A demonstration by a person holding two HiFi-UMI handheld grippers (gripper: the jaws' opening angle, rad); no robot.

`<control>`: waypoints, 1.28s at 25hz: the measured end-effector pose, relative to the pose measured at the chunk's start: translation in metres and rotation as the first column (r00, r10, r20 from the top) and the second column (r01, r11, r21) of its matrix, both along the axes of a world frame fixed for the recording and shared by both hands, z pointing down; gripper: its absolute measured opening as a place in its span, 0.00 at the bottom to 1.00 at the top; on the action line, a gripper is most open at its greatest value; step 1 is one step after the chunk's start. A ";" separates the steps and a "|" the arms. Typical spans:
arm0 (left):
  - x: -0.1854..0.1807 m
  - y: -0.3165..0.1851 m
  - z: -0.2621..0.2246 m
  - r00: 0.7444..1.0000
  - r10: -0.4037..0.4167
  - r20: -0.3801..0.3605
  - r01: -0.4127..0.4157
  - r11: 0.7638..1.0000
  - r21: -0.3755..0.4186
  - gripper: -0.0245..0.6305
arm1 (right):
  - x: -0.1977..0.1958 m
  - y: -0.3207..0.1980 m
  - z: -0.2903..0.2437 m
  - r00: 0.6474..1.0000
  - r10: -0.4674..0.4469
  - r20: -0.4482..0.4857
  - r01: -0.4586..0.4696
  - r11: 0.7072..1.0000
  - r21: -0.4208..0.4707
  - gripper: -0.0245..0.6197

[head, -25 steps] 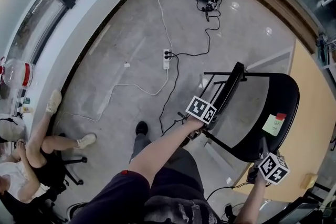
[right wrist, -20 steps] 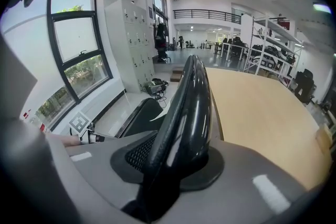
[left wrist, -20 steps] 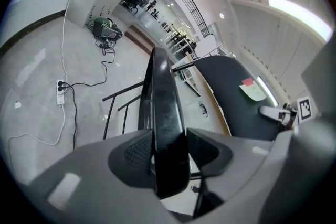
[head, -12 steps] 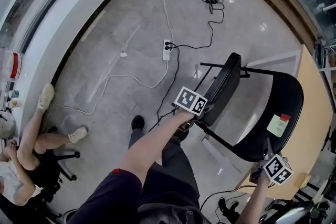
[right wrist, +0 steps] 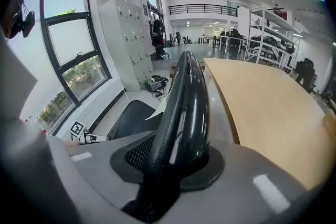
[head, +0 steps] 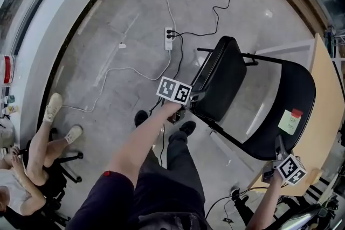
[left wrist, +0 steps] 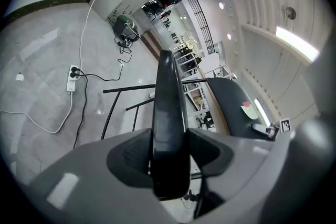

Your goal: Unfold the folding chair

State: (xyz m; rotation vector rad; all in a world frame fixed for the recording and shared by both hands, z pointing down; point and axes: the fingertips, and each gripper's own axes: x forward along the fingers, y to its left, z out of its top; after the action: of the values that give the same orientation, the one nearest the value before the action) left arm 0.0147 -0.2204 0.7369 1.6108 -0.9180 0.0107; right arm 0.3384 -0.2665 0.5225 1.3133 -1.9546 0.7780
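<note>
L arm point(head: 144, 144) stretched fwd, L tool point(head: 194, 98) clamped; R tool point(head: 280, 149) clamped.

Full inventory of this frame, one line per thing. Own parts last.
folding chair: one, black, on the floor beside the table, part open
sticky note: one, pale green with a red tab, on the backrest
table: one, light wood, right edge
power strip: one, white, on the floor beyond the chair
cables: several, black and white, across the floor
green-and-black item: one, far floor; can't tell what
seated person: one, pale shoes, lower left
shoes: two, black, under the wearer
left tongs: one, grey, shut on the seat
right tongs: one, grey, shut on the backrest
</note>
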 end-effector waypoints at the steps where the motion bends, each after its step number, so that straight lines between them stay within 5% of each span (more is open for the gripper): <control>1: -0.005 0.001 0.006 1.000 -0.005 -0.007 0.005 1.000 -0.005 0.33 | -0.001 -0.001 0.004 1.000 0.001 0.005 -0.001 1.000 -0.004 0.22; 17: -0.063 0.029 0.082 0.996 -0.079 -0.042 0.075 0.994 -0.085 0.40 | -0.012 -0.003 0.043 0.996 0.029 0.082 -0.021 0.995 -0.102 0.20; 22: -0.074 0.034 0.100 0.993 -0.107 -0.041 0.103 0.990 -0.095 0.42 | -0.003 -0.007 0.049 0.998 0.057 0.034 -0.052 0.990 -0.132 0.20; 26: -0.079 0.033 0.110 0.993 -0.111 -0.043 0.107 0.989 -0.100 0.43 | 0.000 -0.009 0.062 0.989 0.082 0.123 -0.060 0.983 -0.171 0.20; 32: -0.086 0.037 0.125 0.989 -0.143 -0.047 0.137 0.985 -0.107 0.45 | 0.015 -0.012 0.073 0.986 0.105 0.128 -0.077 0.975 -0.207 0.20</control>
State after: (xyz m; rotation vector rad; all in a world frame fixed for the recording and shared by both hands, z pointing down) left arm -0.0716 -0.1834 0.8617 1.4414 -0.9708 -0.0818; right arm 0.3534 -0.2781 0.5958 1.2630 -1.8736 1.1082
